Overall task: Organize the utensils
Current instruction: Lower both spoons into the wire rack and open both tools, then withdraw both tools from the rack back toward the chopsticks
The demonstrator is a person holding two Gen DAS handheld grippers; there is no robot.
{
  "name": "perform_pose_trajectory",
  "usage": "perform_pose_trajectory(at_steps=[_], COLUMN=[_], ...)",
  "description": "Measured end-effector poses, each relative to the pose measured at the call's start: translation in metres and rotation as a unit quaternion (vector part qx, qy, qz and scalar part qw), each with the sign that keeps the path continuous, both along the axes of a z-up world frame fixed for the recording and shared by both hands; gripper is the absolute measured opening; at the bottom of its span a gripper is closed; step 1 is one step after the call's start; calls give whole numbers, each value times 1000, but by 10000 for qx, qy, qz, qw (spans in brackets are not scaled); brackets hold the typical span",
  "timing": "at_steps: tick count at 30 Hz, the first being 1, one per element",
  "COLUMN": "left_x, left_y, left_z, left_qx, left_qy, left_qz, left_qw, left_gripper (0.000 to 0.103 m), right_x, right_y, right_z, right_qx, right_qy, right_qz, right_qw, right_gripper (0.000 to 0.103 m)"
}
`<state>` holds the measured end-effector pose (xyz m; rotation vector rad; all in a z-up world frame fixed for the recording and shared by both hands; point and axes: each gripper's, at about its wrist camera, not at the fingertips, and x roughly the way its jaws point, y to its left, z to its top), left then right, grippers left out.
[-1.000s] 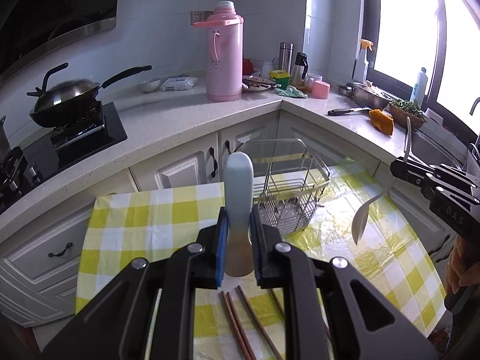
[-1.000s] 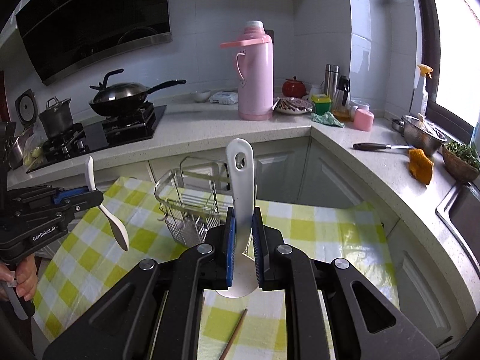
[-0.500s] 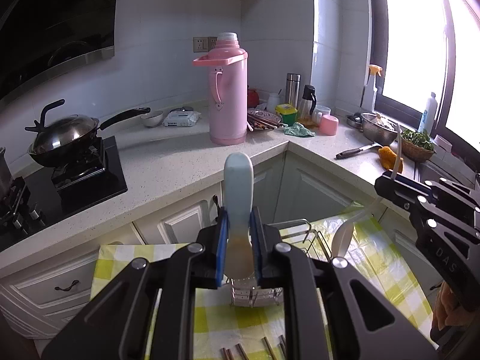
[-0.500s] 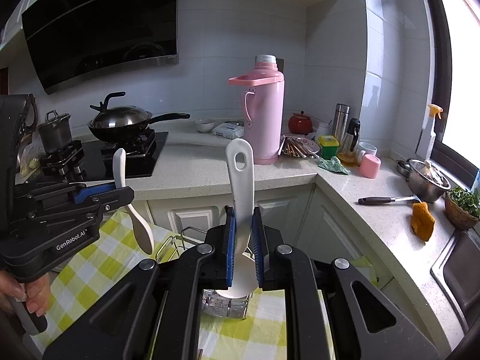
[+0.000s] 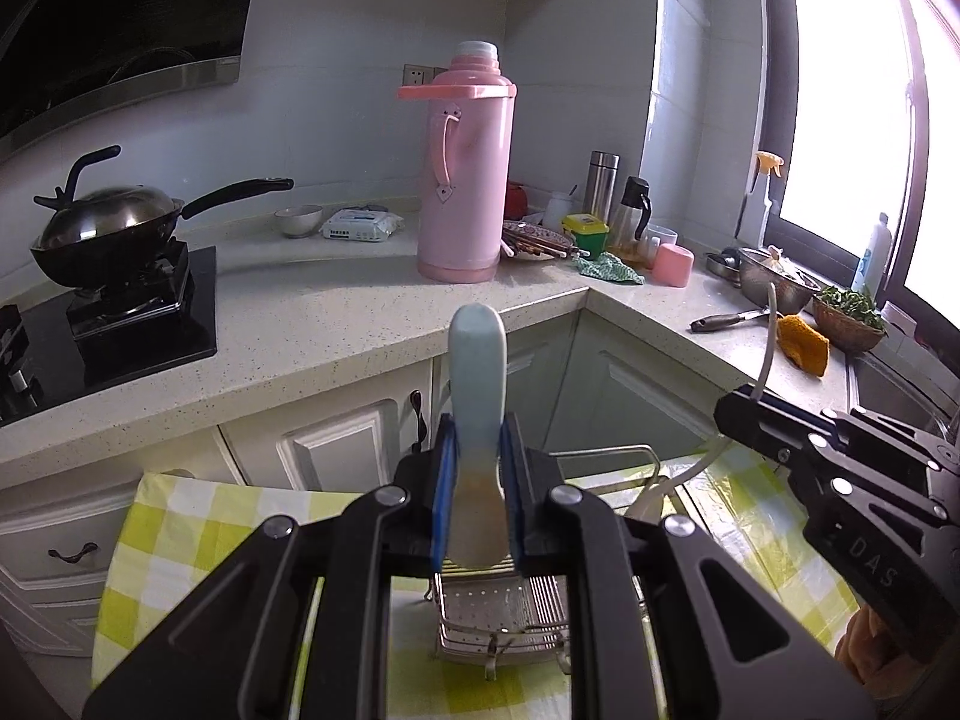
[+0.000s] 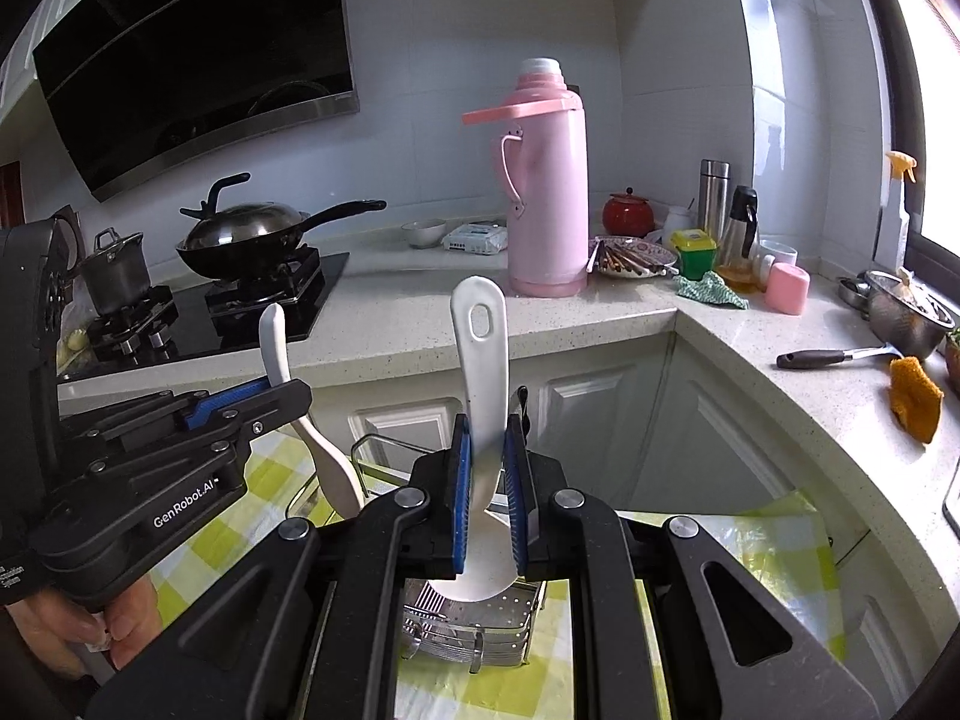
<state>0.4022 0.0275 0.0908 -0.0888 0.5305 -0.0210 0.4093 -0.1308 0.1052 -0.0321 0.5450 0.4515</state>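
Left gripper (image 5: 477, 492): clamped a pale blue spoon (image 5: 477, 396) upright.
Right gripper (image 6: 487, 492): clamped a white rice paddle (image 6: 483, 384).
Wire rack (image 6: 468, 630): below both, near.

Home kitchen: wok (image 5: 105, 222) on hob, countertop (image 5: 336, 312), cabinets (image 5: 336, 450).

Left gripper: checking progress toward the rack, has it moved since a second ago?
Yes. The left gripper has advanced over the wire rack, toward the counter.
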Motion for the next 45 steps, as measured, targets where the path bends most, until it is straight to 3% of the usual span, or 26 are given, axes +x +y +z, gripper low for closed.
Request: perform_pose_trajectory(at_steps=[7, 19, 21, 25, 30, 33, 35, 38, 39, 45], left_x=[9, -2, -4, -9, -26, -42, -56, -80, -89, -141], left_y=[5, -5, -11, -9, -5, -3, -1, 0, 1, 11], left_z=[-33, -70, -71, -66, -38, -22, -13, -3, -1, -6], left_qx=[-31, 377, 551, 406, 363, 369, 342, 306, 311, 366], left_qy=[60, -111, -125, -135, -385, -547, -630, -763, -800, -791], left_qz=[-2, -189, -174, -163, -78, -11, 43, 135, 169, 428], left_qw=[10000, 9991, 9983, 9990, 9986, 9978, 9974, 9965, 9962, 9953], left_gripper=[14, 17, 17, 23, 26, 37, 51, 69, 71, 82], right_x=[6, 6, 6, 2, -14, -29, -41, -66, -76, -131], right_y=[4, 8, 8, 7, -3, -9, -13, -20, -22, -44], right_z=[-32, -74, -77, -74, -50, -34, -24, -11, -8, 2], right_qx=[-82, -231, -220, -210, -62, -20, -13, 11, 31, 41], right_qy=[18, 119, 167, 194, -7, -136, -204, -380, -458, -638], right_qz=[20, -103, -102, -62, -125, -144, -144, -148, -128, -163], right_qw=[10000, 9996, 9996, 9996, 9999, 9998, 9997, 9992, 9989, 9978], right_gripper=[14, 14, 15, 19, 19, 19, 24, 57, 61, 66])
